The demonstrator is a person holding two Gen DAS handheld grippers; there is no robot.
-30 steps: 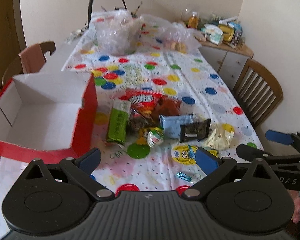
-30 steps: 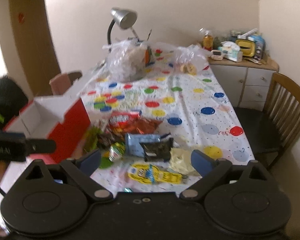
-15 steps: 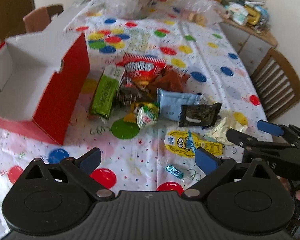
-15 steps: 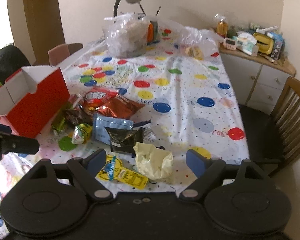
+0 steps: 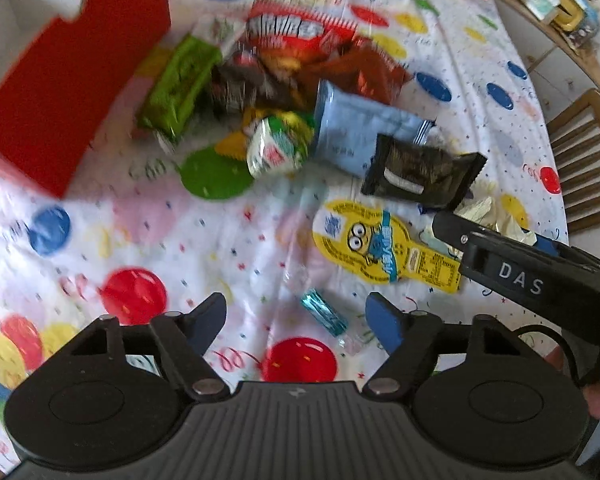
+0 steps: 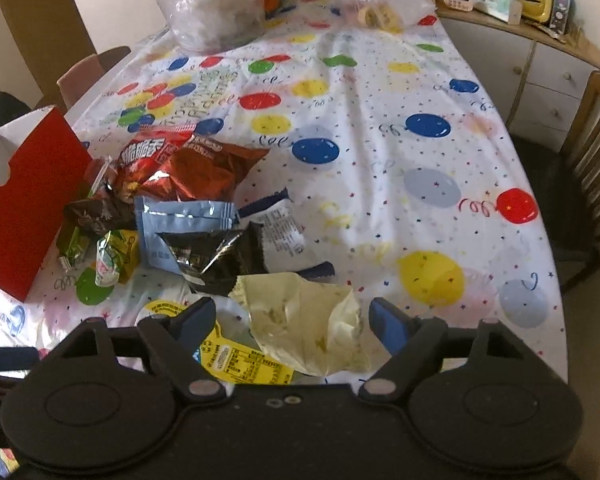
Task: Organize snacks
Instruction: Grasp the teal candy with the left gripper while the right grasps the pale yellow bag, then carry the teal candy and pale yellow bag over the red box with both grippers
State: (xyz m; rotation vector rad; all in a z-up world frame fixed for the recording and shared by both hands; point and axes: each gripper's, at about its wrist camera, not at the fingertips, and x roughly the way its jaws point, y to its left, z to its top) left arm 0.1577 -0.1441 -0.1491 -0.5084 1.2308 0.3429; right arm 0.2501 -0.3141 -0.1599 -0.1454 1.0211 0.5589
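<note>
Left wrist view looks steeply down on the surface (image 5: 228, 240), covered in a white cloth with coloured balloon spots. The left gripper (image 5: 296, 320) has its blue-tipped fingers (image 5: 384, 322) fairly wide and closing, and a small teal candy (image 5: 324, 317) lies on the cloth between them, nearer the right finger, with neither finger touching it. Just beyond, to the right, lies a flat yellow cartoon packet (image 5: 374, 246). Farther off is the snack pile: a black wrapper (image 5: 420, 170), a light blue packet (image 5: 356, 132), a small green and white pack (image 5: 278, 148), a green bar (image 5: 180, 84) and a red chip bag (image 5: 300, 36), all blurred toward the far side. A red box (image 5: 72, 80) with a white inside stands open at the far left. The right gripper (image 5: 496, 228) reaches in from the right, over a pale yellow wrapper (image 5: 488, 212). In the right wrist view, the right gripper (image 6: 292, 320) also has its fingers (image 6: 388, 326) fairly wide and closing; the crumpled pale yellow wrapper (image 6: 308, 328) lies between them, and I cannot tell whether they touch it. A wooden chair (image 6: 596, 152) stands at the right.
</note>
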